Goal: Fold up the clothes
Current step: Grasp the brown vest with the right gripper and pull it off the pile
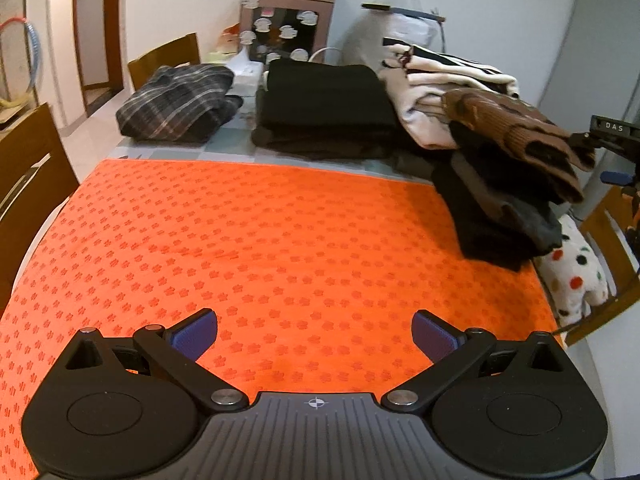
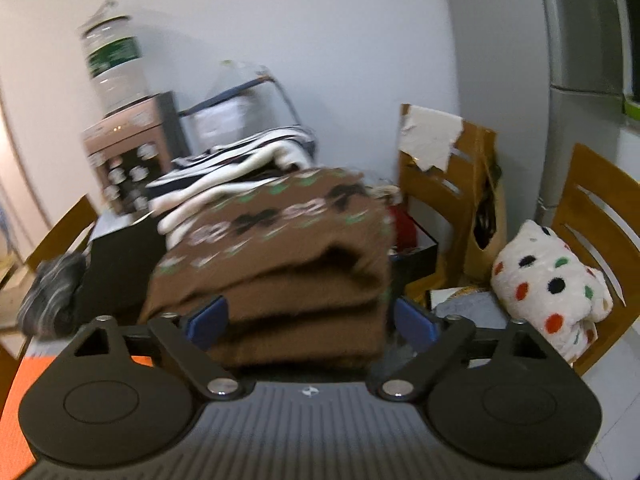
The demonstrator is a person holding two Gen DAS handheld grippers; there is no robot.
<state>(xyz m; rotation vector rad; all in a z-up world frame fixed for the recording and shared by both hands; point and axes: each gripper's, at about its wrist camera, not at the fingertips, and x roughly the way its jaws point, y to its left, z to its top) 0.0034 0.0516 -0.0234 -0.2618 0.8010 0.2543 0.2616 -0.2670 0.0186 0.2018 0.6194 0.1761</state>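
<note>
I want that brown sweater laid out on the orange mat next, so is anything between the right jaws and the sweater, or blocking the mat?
Nothing visible does. The right gripper has its jaws open on either side of the folded brown sweater, nothing between. The orange mat shows only bare cloth, with dark clothes overlapping its far right corner.

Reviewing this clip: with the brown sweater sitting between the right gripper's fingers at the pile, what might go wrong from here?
1. The folded brown sweater lies on a leaning dark pile at the table's right edge; it may slide off or unfold.
2. The right gripper looks open around the thick folds, so closing may catch only some layers.
3. The left gripper, open over the orange mat, gives no support.
</note>
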